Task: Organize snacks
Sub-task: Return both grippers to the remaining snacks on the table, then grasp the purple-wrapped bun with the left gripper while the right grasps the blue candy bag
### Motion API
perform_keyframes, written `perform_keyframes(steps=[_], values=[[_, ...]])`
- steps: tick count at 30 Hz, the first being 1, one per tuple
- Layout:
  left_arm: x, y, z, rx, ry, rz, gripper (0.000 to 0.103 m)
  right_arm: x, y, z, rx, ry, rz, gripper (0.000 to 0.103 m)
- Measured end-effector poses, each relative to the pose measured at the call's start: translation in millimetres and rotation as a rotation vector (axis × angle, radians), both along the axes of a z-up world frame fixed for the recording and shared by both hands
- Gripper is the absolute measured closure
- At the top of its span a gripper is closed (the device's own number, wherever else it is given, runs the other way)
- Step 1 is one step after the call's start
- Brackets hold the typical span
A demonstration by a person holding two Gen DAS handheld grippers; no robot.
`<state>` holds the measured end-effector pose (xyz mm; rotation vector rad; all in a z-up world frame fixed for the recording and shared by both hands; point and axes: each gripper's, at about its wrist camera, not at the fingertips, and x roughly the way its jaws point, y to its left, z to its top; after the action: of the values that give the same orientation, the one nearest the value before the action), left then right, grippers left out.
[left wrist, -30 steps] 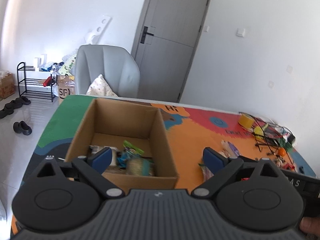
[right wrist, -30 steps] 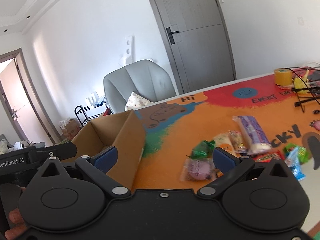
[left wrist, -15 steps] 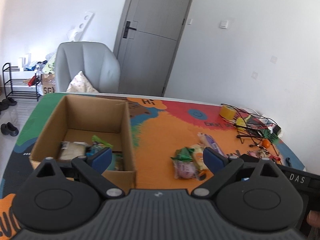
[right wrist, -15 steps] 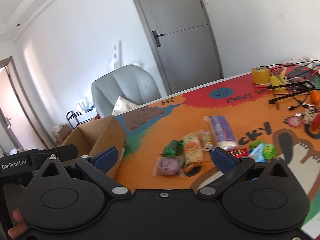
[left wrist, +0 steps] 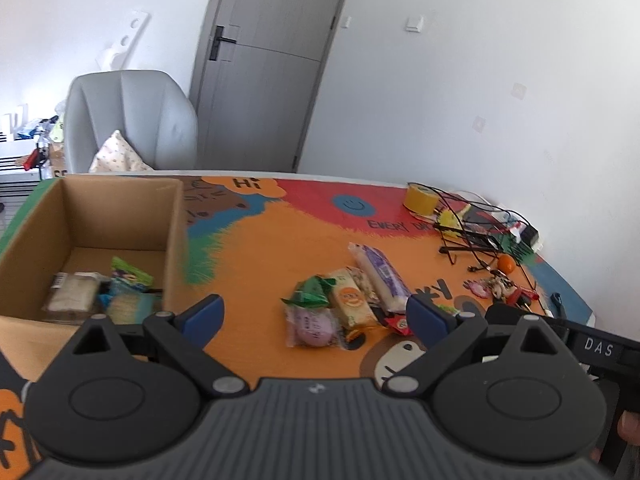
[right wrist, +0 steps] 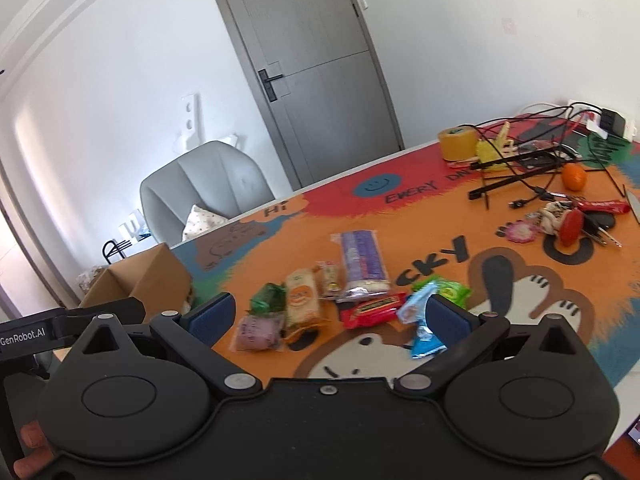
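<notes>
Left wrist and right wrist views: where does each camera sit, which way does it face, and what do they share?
Left wrist: on the left gripper, facing the cardboard box and snack pile; its open fingers show.
Right wrist: on the right gripper, facing the snacks and cables; open fingers and a fingertip show.
Shared: box, snacks, door, chair.

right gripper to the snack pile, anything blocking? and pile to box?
Nothing visible does. The right gripper is open and empty with the snack pile directly ahead on the mat. Between the pile and the cardboard box lies only bare mat; the box is open-topped, so its near wall must be cleared.
</notes>
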<state>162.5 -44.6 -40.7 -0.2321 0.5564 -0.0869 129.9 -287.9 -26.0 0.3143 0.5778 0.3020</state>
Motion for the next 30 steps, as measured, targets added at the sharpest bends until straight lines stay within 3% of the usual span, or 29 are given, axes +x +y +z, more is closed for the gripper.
perform_keyframes(steps=[12,17,19,21,25,30], values=[[31,-24,-29,-0.001,0.032,-0.036,0.007,17,-33,-32,0.027,0.033,-0.073,0.002],[49,-23,-45,-0.006,0.053,-0.029,0.011,29,-32,-46,0.020,0.055,-0.058,0.025],[56,-24,-50,-0.002,0.066,-0.027,0.019,35,-32,-53,0.028,0.071,-0.051,0.040],[62,-23,-56,0.000,0.080,-0.022,0.025,41,-30,-59,0.032,0.088,-0.042,0.049],[76,-18,-68,-0.004,0.113,0.001,0.038,51,-27,-69,0.030,0.108,-0.029,0.052],[89,-15,-80,-0.003,0.144,0.023,0.042,61,-27,-74,0.022,0.116,-0.030,0.053]])
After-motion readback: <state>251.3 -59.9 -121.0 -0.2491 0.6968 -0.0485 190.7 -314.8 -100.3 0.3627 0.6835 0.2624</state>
